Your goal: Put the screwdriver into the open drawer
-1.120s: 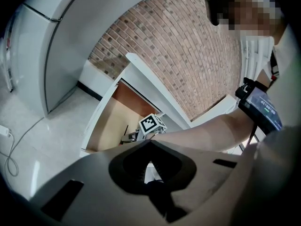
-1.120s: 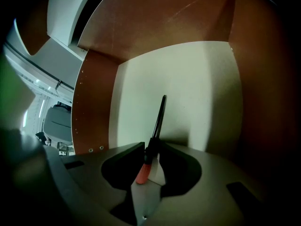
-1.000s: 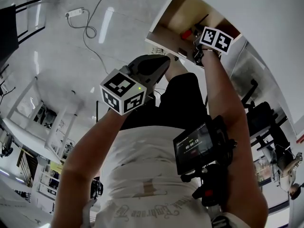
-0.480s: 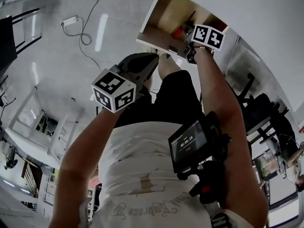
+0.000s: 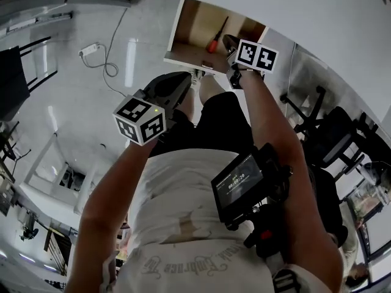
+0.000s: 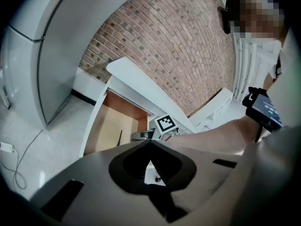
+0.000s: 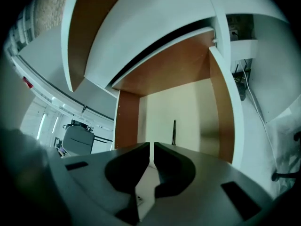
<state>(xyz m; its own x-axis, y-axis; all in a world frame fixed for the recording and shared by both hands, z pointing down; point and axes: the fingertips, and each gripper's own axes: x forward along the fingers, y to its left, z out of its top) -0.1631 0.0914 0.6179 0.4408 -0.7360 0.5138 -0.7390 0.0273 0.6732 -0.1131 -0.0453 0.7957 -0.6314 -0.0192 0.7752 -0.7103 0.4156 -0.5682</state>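
I am holding my left gripper point(image 6: 150, 143) above the floor, short of the drawer point(image 5: 173, 32), with its jaws together and gripping nothing. The screwdriver point(image 5: 214, 40) is lying inside the open drawer, its red handle nearest the front edge. I am holding my right gripper point(image 7: 152, 146) by that front edge. Its jaws are closing to a narrow slit, with nothing between them.

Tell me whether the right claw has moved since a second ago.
Yes. The right claw has pulled back from the open drawer, toward the person, leaving the screwdriver inside; its jaws are closing, empty.
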